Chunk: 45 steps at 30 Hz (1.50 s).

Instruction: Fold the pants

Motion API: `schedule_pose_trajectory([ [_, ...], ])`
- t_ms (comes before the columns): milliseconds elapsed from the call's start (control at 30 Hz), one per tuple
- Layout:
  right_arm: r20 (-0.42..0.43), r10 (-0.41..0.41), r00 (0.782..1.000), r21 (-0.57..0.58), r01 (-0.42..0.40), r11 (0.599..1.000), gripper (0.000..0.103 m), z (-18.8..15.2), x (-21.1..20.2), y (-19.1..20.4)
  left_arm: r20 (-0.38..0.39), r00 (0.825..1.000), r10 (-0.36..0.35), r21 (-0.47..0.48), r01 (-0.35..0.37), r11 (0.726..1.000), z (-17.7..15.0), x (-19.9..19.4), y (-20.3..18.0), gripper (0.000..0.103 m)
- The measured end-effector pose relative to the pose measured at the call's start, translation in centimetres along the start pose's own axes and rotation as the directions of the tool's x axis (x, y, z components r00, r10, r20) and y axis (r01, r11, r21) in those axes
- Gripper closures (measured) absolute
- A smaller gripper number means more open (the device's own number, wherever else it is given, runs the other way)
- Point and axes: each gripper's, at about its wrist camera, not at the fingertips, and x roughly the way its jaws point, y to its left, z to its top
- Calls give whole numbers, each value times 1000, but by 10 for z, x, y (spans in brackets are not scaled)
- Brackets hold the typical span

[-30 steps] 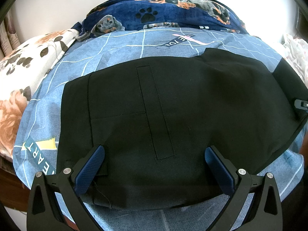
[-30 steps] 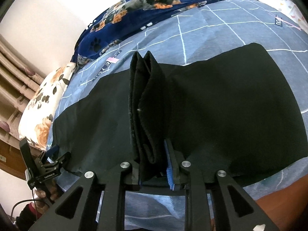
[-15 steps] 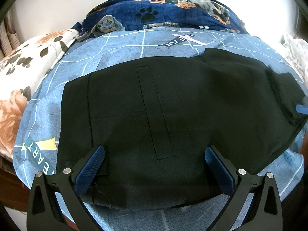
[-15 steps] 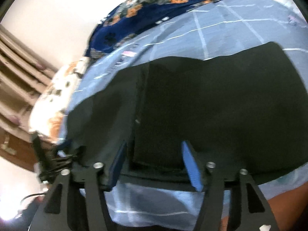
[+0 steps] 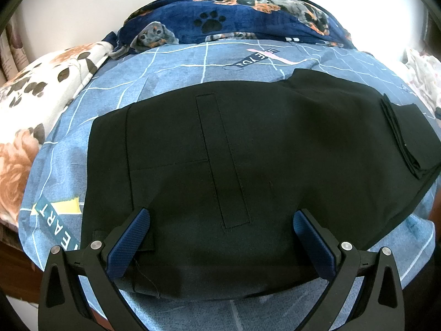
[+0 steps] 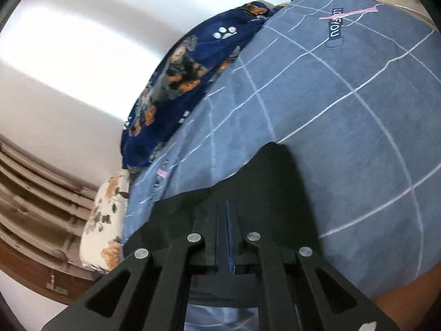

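Note:
Black pants (image 5: 248, 165) lie flat across a blue checked bedsheet (image 5: 171, 69). A folded-over leg end (image 5: 408, 135) rests on the pants at the far right. My left gripper (image 5: 220, 237) is open, its blue pads (image 5: 129, 245) resting over the pants' near edge. In the right wrist view my right gripper (image 6: 226, 220) has its jaws together and empty, with the black pants (image 6: 275, 182) beneath and beyond it. The view is tilted and blurred.
A navy dog-print blanket (image 5: 248, 13) lies along the wall at the back. A floral pillow (image 5: 33, 104) sits at the left. A white patterned cloth (image 5: 421, 71) is at the far right. A wooden bed frame (image 6: 33, 207) shows at the left.
My right gripper let go of the folded leg end, laid it on the pants, drew back and tilted, then closed empty. My left gripper has not moved.

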Motion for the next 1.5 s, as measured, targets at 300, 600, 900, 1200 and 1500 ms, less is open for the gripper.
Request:
schedule_pose_trajectory([
  [300,-63,-110,992,-84,105,991,95,26,47,-17,1,1000,0,1,0,1000,0,-1,0,0],
  [600,-121,-28,992,134,44,990,103,31,63,-63,1,1000,0,1,0,1000,0,-1,0,0],
  [900,-81,55,995,268,-32,963,103,45,59,-80,1,1000,1,0,-1,1000,-1,-1,-1,0],
  [1200,11,194,981,318,-187,929,93,24,27,-84,2,1000,2,-1,-2,1000,0,-2,0,0],
  [1500,-97,255,962,163,-237,958,98,-58,-3,-86,1,1000,3,0,-3,1000,-1,-2,0,0],
])
